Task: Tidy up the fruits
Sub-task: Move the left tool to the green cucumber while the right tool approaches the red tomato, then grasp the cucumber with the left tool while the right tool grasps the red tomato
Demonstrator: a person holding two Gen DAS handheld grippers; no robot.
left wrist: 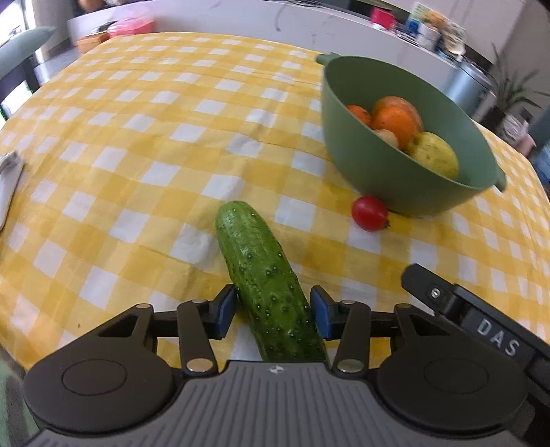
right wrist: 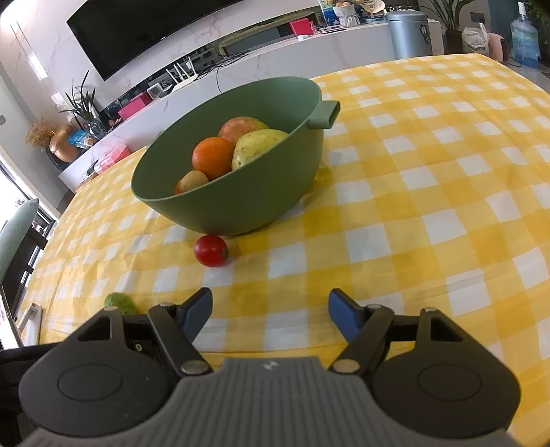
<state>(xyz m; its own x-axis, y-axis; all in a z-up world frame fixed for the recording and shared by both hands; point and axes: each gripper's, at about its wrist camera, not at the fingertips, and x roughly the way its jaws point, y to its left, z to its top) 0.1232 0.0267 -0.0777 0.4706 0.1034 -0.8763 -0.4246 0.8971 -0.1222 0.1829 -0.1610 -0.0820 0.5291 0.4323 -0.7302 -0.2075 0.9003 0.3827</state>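
Note:
A bumpy green cucumber (left wrist: 261,275) lies on the yellow checked tablecloth (left wrist: 137,137), running away from me. My left gripper (left wrist: 273,306) is shut on its near half, a blue pad against each side. To the right stands a green bowl (left wrist: 378,178) holding an orange, a yellow-green fruit and other fruits, and a red tomato (left wrist: 369,213) rests at its foot. In the right wrist view my right gripper (right wrist: 270,309) stands open over bare cloth, short of the tomato (right wrist: 210,250) and the bowl (right wrist: 240,199). The cucumber tip (right wrist: 120,304) shows at lower left.
A white object (left wrist: 7,185) lies at the table's left edge. A black part lettered DAS (left wrist: 481,323) juts in at lower right. Behind the table are a white sideboard (right wrist: 343,44) with clutter, a wall screen (right wrist: 154,31), a grey bin (right wrist: 409,34) and plants.

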